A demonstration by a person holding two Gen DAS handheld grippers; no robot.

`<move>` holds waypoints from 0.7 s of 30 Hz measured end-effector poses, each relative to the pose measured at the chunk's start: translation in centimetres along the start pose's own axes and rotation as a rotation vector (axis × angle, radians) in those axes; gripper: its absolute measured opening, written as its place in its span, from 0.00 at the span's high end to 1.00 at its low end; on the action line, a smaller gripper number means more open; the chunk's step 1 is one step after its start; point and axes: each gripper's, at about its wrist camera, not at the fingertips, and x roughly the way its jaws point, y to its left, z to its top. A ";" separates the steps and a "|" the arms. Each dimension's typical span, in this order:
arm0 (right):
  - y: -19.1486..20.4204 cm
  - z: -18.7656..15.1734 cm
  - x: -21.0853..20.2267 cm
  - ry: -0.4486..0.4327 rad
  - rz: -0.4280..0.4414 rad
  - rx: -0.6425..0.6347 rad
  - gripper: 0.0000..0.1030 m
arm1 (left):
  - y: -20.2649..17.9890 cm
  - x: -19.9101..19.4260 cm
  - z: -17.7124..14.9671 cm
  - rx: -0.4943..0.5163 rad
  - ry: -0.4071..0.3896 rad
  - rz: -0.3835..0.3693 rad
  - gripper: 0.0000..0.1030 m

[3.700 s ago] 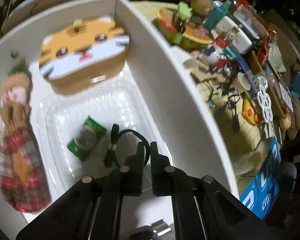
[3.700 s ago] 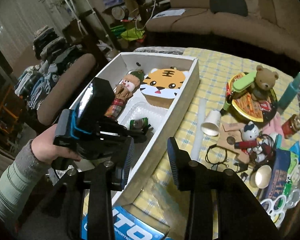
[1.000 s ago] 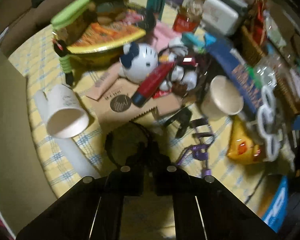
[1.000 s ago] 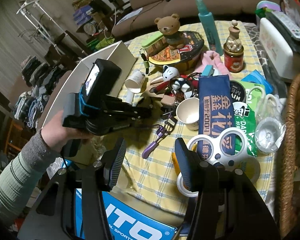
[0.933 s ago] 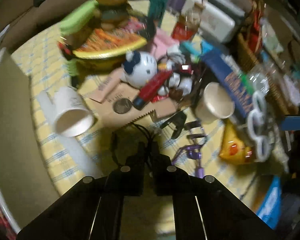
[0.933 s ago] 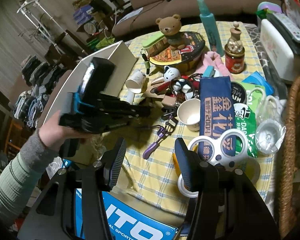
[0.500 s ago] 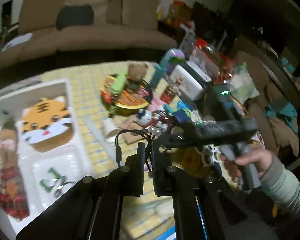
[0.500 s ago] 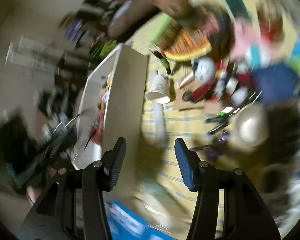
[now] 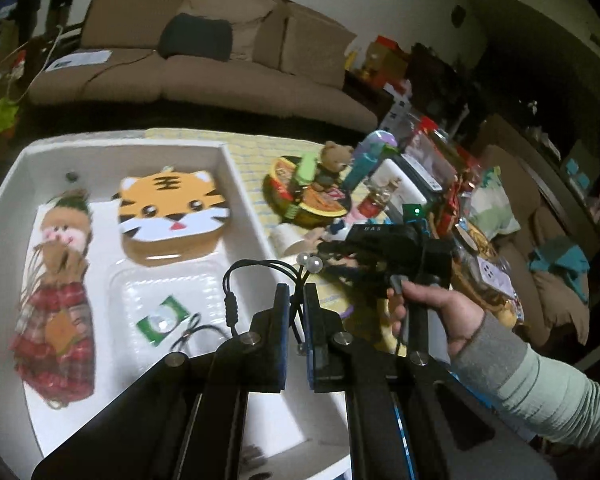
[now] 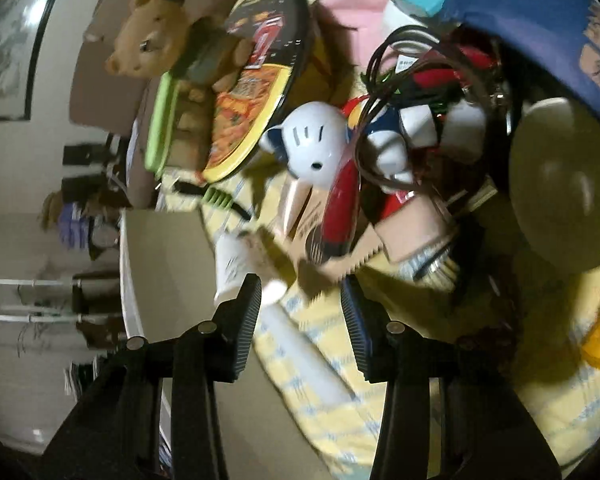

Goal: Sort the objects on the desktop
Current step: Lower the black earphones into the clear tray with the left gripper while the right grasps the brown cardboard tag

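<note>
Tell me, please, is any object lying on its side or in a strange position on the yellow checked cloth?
Yes. A white paper cup lies tipped on its side beside the white box wall. The white cat figure also lies toppled, tangled among dark cords. Nothing looks spilled.

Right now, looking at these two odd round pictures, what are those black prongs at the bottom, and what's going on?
The prongs are two-finger grippers that a person holds, one per hand, each with a fisheye camera looking along its fingers. In the left-hand picture, the left gripper is shut on a black cord with two pearl beads, above a white box holding a tiger-face box, a doll and a clear tray. The person's other hand shows there too. In the right-hand picture, the right gripper is closing with nothing between its fingers, over a cluttered checked cloth near a white cat figure.
</note>
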 end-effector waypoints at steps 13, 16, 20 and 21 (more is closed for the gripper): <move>-0.1 -0.6 -1.6 0.056 0.162 -0.096 0.96 | 4.0 -1.0 -1.8 -0.041 0.010 0.023 0.95; 1.0 -1.8 -4.1 0.095 0.186 -0.184 0.96 | 3.9 -0.7 -1.8 -0.039 0.024 0.026 0.95; 2.7 -3.8 -7.4 0.148 0.217 -0.318 0.96 | 3.9 -0.6 -1.9 -0.039 0.043 0.042 0.95; 3.5 -4.5 -8.3 0.167 0.227 -0.365 0.96 | 4.0 -0.7 -1.9 -0.042 0.045 0.044 0.95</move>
